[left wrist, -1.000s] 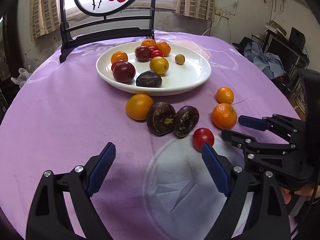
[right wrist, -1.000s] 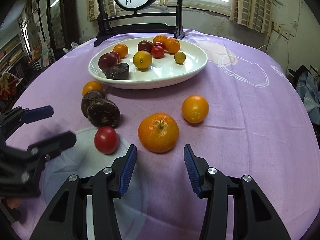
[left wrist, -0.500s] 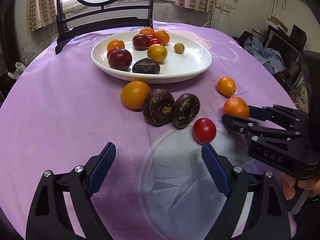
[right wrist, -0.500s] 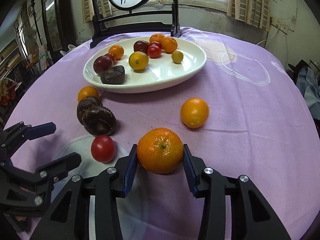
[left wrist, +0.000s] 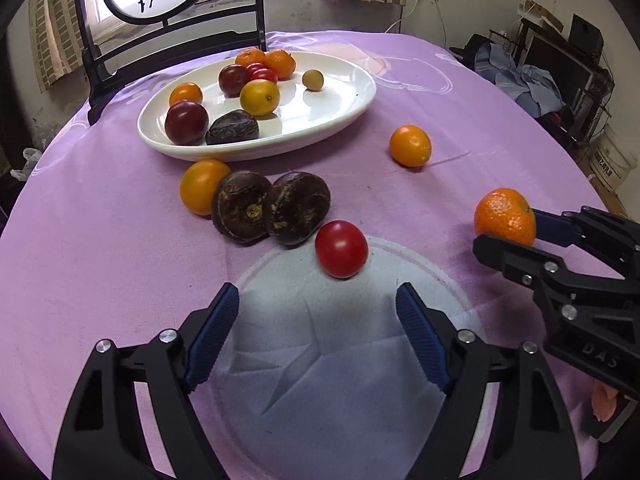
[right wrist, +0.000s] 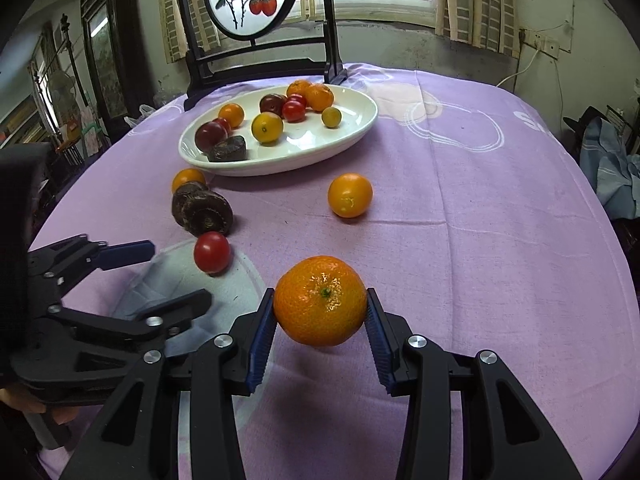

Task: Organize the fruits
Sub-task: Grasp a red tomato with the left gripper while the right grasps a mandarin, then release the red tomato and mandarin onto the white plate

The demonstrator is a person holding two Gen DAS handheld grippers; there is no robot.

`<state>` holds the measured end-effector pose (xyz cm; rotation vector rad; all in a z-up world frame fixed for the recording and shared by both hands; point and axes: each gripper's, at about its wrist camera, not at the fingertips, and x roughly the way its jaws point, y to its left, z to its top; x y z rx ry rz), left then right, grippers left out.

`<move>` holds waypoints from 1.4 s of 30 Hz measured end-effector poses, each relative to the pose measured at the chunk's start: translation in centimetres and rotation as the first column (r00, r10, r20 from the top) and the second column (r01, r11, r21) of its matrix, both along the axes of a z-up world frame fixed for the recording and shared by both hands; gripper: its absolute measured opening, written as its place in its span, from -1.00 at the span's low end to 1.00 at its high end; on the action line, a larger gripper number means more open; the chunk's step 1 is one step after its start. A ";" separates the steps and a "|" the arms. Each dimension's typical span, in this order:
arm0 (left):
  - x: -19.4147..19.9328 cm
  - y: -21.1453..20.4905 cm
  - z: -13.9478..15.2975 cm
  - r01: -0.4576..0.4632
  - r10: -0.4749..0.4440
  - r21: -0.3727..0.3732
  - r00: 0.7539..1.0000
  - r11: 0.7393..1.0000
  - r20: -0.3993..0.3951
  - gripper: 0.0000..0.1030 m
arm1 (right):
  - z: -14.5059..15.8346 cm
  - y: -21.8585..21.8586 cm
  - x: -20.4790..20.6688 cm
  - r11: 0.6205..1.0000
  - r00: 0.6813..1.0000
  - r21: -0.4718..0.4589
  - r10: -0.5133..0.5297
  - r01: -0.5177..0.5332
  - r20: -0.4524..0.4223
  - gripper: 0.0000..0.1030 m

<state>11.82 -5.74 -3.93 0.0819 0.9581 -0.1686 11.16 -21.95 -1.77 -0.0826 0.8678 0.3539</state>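
The right gripper [right wrist: 320,312] is gripping the mandarin [right wrist: 320,300] between its jaws, above the desk [right wrist: 480,220]. The left gripper [left wrist: 318,312] is hovering, jaws open, just short of a red tomato [left wrist: 341,249].

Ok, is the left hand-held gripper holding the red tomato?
No, the left hand-held gripper is open and empty, and the red tomato sits on the cloth ahead of it.

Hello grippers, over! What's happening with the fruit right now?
Right gripper shut on mandarin, lifted off cloth. Left gripper open, empty, near cherry tomato. Path to white plate looks clear.
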 end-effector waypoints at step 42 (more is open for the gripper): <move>9.2 5.3 7.9 -0.110 0.111 -0.015 0.978 0.994 0.178 -0.49 | 4.9 5.4 7.2 0.998 0.987 -0.019 0.063 -0.060 0.151 -0.15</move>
